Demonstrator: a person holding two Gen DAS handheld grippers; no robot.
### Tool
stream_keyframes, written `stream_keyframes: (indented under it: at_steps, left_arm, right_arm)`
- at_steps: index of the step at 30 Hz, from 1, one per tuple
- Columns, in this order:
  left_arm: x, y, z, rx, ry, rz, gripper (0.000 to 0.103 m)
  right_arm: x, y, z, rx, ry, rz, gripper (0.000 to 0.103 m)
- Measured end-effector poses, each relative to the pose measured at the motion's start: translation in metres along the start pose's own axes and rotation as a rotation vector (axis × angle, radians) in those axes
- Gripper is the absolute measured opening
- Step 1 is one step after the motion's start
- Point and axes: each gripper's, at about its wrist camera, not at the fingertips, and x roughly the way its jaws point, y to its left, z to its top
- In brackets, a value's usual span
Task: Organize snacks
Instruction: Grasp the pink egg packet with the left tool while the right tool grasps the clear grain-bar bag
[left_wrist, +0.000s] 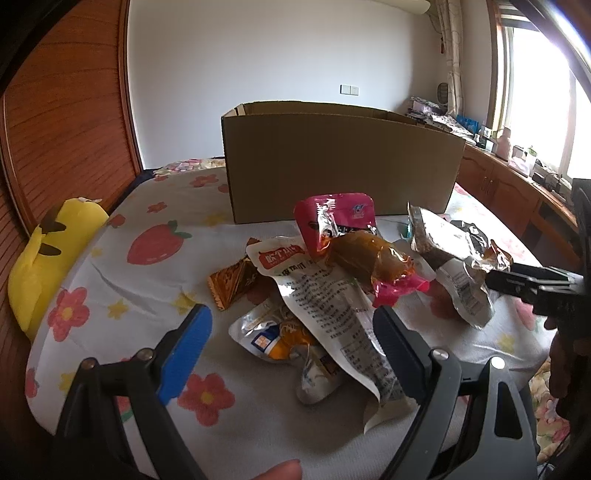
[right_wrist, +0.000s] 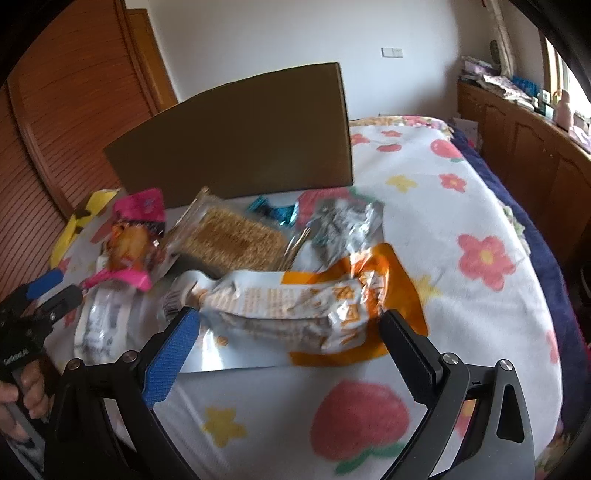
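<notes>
The left hand-held gripper (left_wrist: 291, 325) hangs with its blue-padded and black fingers spread wide above a heap of snack packets on a bed with a white flower-and-strawberry sheet (left_wrist: 147, 273). A long white printed pouch (left_wrist: 325, 295) lies between the fingers, and a pink-edged clear packet holding a brown snack (left_wrist: 364, 258) rests on top. An open brown cardboard box (left_wrist: 340, 166) stands behind the heap. A yellow plush toy (left_wrist: 48, 258) lies at the bed's left edge. The right hand-held gripper (left_wrist: 495, 277) reaches in, touching a silver foil packet (left_wrist: 458, 273).

A bed (left_wrist: 155, 266) under a flower-and-strawberry sheet carries a cardboard box (left_wrist: 340, 166) at twelve o'clock, a snack-packet heap (left_wrist: 332, 280) at centre, and a yellow plush toy (left_wrist: 48, 254) at nine.
</notes>
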Motion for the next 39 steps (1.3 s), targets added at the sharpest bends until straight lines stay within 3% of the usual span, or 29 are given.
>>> stream_keyframes:
  at_steps: [5,14,20,24,27,34,39]
  left_arm:
    - [0.008,-0.002,0.006,0.0,0.014,-0.019,0.09]
    - [0.011,-0.007,0.02,-0.004,0.009,-0.04,0.09]
    - [0.011,-0.003,0.035,-0.074,0.004,-0.081,0.09]
    - [0.024,-0.014,0.057,-0.106,0.03,-0.142,0.089]
    - [0.041,-0.026,0.07,-0.114,0.097,-0.172,0.089]
    - [0.065,-0.044,0.073,-0.076,0.17,-0.087,0.087]
    - [0.072,-0.045,0.062,-0.035,0.206,-0.07,0.082]
  right_arm:
    - [0.006,0.001,0.011,-0.022,-0.012,-0.044,0.1]
    - [0.006,0.001,0.018,-0.028,-0.024,-0.017,0.1]
    - [0.003,-0.002,0.017,-0.017,-0.032,0.008,0.1]
    - [0.001,-0.002,0.016,-0.02,-0.04,0.014,0.1]
    - [-0.001,-0.002,0.018,-0.029,-0.045,0.017,0.1]
    - [-0.007,0.003,0.03,-0.055,-0.066,0.042,0.1]
    - [0.002,0.02,0.046,-0.201,-0.038,0.111,0.1]
